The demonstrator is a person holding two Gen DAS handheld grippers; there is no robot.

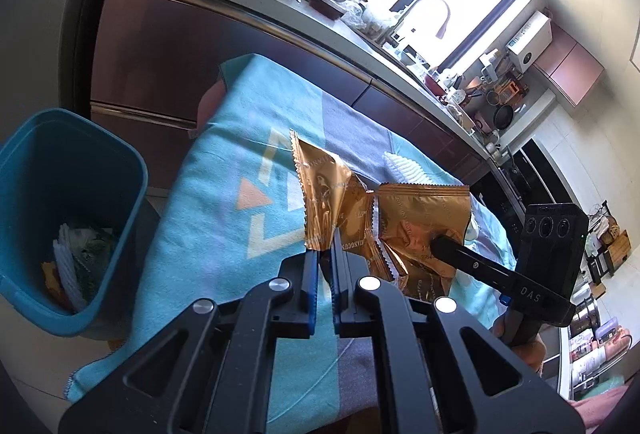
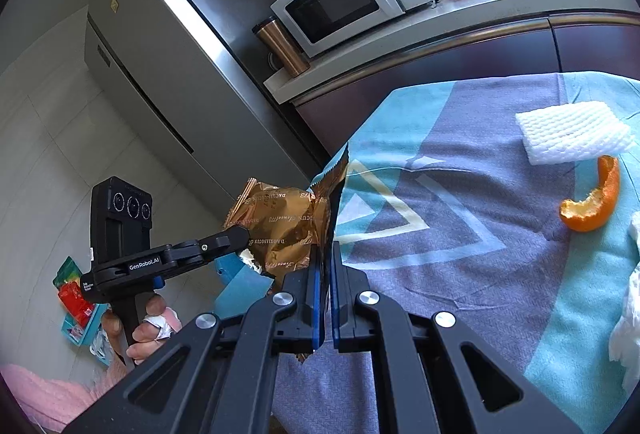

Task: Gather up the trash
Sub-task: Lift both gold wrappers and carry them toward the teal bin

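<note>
Both tools are on the same prize here: a crinkled gold snack wrapper (image 1: 384,230), hanging in the air above the patterned blue-and-grey cloth (image 1: 224,170) that covers the table. The left gripper (image 1: 325,254) has its blue pads pressed together on one lower edge of the foil, and the right gripper (image 2: 325,262) is pinched just as tight on the other end, so the wrapper is stretched loosely between the two.

The teal trash bin (image 1: 36,170) stands on the floor just off the left end of the table, already holding some scraps. That, I'd say, is where this is headed.

To do it well, I reckon one hand should let go before the swing, or the foil may tear or twist. The left is nearer the bin, so it is the natural carrier. Keep the pinch firm, since foil is slick and light, and carry it right over the bin's mouth before releasing, low enough that it doesn't flutter onto the floor.

There's more waiting afterwards: an orange peel (image 2: 592,198) and a white foam fruit net (image 2: 572,136) towards the far right of the cloth, with crumpled white tissue (image 2: 630,318) at the right edge.
</note>
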